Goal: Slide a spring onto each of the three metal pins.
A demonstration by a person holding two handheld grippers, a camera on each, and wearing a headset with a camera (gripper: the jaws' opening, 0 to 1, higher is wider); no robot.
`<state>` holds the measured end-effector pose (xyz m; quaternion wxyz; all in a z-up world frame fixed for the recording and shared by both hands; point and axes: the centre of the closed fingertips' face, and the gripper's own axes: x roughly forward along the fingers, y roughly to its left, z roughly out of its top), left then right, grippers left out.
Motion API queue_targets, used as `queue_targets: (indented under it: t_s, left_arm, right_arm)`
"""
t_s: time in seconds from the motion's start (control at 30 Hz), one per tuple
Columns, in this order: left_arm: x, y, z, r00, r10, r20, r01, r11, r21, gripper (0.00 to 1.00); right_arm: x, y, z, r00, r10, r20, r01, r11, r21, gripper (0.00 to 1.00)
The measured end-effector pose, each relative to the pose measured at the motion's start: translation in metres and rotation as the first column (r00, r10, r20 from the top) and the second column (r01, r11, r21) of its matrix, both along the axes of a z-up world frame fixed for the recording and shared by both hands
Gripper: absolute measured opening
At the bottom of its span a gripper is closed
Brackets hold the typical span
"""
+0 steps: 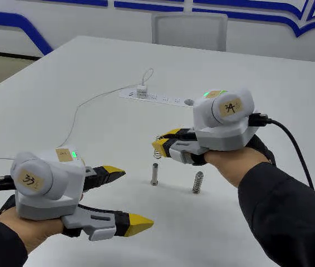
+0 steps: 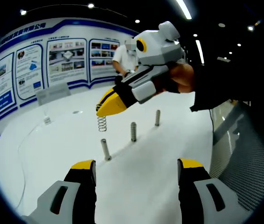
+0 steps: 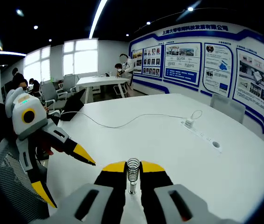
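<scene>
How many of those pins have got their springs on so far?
The middle pin already wears one. The right gripper holds another spring just above the bare pin, not yet on it. The far pin is too small to judge. The left gripper is open.

Office, wall info boards (image 3: 184,58), mtg tables (image 3: 178,140), chairs (image 1: 190,30)

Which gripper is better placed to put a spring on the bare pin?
Right. The right gripper is shut on a spring and holds it above the bare pin. The left gripper is open, empty and off to the side.
</scene>
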<state>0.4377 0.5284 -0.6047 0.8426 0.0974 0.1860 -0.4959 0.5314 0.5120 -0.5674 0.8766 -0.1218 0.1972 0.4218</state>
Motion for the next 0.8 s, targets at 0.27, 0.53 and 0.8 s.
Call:
queue_targets:
  t_s: [0.27,0.53,0.8]
  left_arm:
    - [0.001,0.001,0.000,1.000,0.011,-0.006,-0.011,1.000,-0.005,0.75]
    - [0.000,0.000,-0.002,1.000,0.006,-0.012,-0.006,1.000,0.003,0.76]
    - [0.000,0.000,-0.002,1.000,0.007,-0.014,-0.007,1.000,0.004,0.76]
  right_arm:
    - [0.003,0.000,-0.018,1.000,-0.012,-0.027,0.012,1.000,-0.016,0.12]
    - [0.006,-0.001,-0.023,0.999,-0.022,-0.040,0.022,1.000,-0.008,0.12]
    - [0.006,0.000,-0.032,0.998,-0.021,-0.054,0.020,1.000,-0.011,0.12]
